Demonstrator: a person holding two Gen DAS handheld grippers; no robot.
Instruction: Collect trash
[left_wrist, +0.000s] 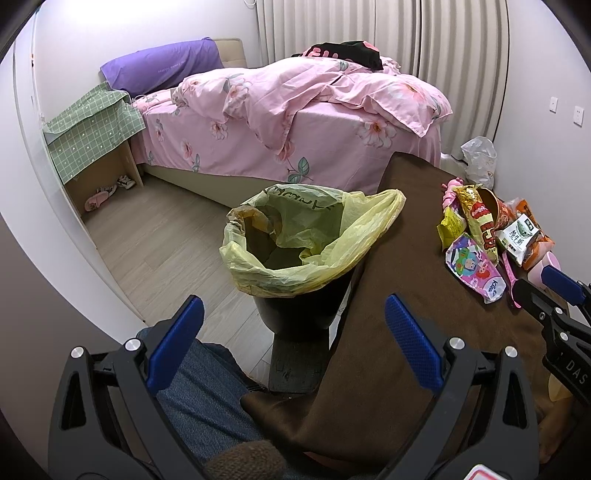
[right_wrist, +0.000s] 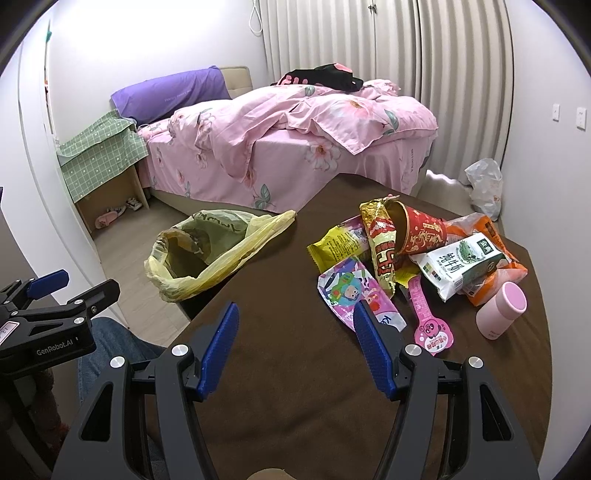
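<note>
A brown cloth-covered surface (right_wrist: 295, 369) carries a heap of trash (right_wrist: 413, 254) on its right side: snack wrappers, a red paper cup on its side, a milk carton, with a pink cup (right_wrist: 501, 310) just beside them. Off the surface's left edge stands a black bin (left_wrist: 299, 306) lined with a yellow bag (left_wrist: 306, 240), its mouth open, and a bed with pink floral bedding (left_wrist: 295, 122) lies behind. The left claw (left_wrist: 295, 332) gapes wide and empty near the bin, and the right claw (right_wrist: 295, 332) is also spread wide and empty, its right finger (right_wrist: 373, 347) just in front of a pink cartoon wrapper (right_wrist: 351, 291).
</note>
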